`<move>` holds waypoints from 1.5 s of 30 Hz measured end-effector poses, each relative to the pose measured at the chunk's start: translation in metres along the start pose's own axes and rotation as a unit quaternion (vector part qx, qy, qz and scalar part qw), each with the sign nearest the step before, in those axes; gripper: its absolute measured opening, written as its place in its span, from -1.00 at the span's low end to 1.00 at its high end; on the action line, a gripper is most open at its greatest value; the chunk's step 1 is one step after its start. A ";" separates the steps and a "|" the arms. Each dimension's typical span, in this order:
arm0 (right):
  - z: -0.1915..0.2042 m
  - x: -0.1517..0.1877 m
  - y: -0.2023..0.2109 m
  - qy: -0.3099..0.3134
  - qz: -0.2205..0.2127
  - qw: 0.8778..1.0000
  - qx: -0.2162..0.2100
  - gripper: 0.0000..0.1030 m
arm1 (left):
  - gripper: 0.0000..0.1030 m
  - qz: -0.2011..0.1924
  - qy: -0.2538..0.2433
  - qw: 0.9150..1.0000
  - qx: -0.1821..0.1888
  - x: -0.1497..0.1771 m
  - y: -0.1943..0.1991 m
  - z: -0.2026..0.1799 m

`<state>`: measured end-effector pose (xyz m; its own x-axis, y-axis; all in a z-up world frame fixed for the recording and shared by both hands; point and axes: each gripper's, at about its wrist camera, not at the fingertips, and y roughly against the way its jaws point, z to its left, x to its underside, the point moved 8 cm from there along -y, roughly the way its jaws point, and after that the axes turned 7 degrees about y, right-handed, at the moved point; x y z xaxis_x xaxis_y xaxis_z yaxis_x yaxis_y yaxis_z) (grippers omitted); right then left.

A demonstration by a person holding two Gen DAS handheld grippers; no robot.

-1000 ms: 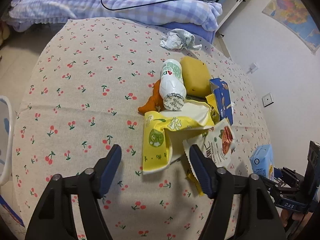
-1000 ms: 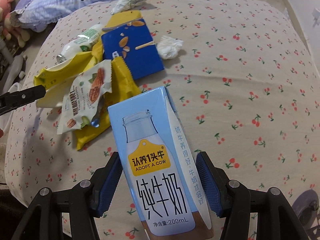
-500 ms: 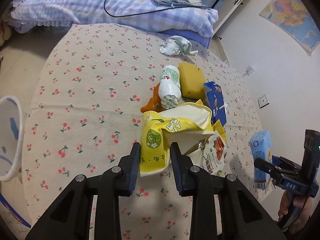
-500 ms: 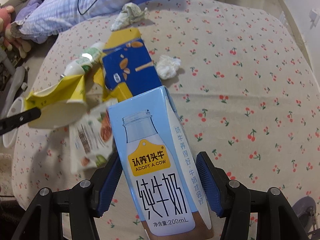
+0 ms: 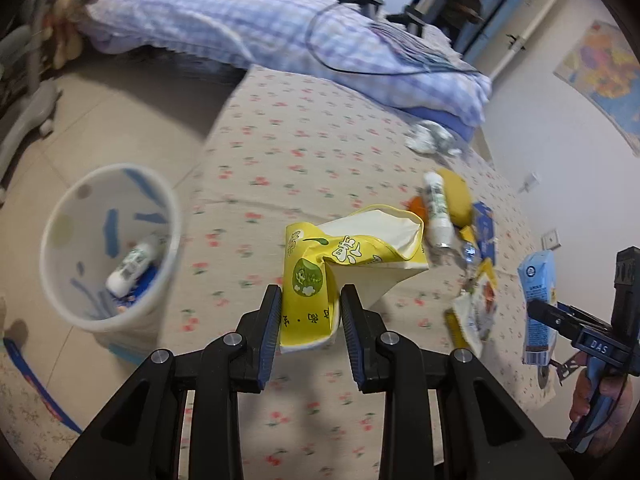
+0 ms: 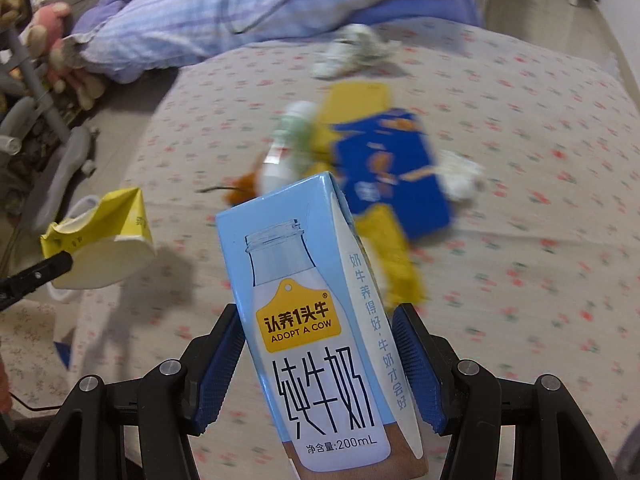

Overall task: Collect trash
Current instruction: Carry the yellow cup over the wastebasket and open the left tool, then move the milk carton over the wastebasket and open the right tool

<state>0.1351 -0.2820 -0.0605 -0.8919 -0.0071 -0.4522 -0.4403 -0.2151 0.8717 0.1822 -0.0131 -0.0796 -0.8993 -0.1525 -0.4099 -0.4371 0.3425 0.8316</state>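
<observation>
The left gripper [image 5: 308, 312] is clamped on the lower edge of a crumpled yellow snack bag [image 5: 344, 256], its jaws having just closed with the bag between them; the bag hangs in the air above the cherry-print tablecloth [image 5: 280, 152], open mouth turned up and away from the fingers. The relation that matters is the bag to the white trash bin [image 5: 108, 248]: the bin stands on the floor just off the table's left edge, lower than the bag and to the left of the fingers, with a small white bottle [image 5: 132, 266] already lying in it. The left hand is plainly the nearer one to the bin, so the coming move looks like a sweep left past the table edge.

The right gripper [image 6: 316, 360] is closed on a light blue milk carton [image 6: 316, 320], held upright with its long axis along the fingers, near the table's right edge and well apart from the bin. The rest of the trash, a blue snack box [image 6: 396, 172], a white drink bottle [image 5: 438, 212] and crumpled paper [image 5: 430, 138], lies towards the far right of the table.
</observation>
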 end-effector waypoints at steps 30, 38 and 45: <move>0.211 -0.049 -0.101 0.108 0.017 0.990 -0.089 0.27 | 0.74 -0.044 0.107 0.979 -0.170 -0.023 0.045 0.214; 0.256 -0.061 -0.130 0.128 0.032 0.986 -0.100 0.27 | 0.83 -0.055 0.097 0.974 -0.196 -0.015 0.066 0.236; 0.299 -0.074 -0.168 0.127 0.055 0.984 -0.109 0.27 | 0.83 -0.068 0.108 0.970 -0.208 -0.015 0.090 0.258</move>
<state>0.2442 0.0469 -0.1172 -0.8665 -0.2802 -0.4132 -0.2843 -0.4033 0.8698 0.1600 0.2586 -0.0955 -0.7946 -0.3765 -0.4764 -0.4796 -0.0920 0.8726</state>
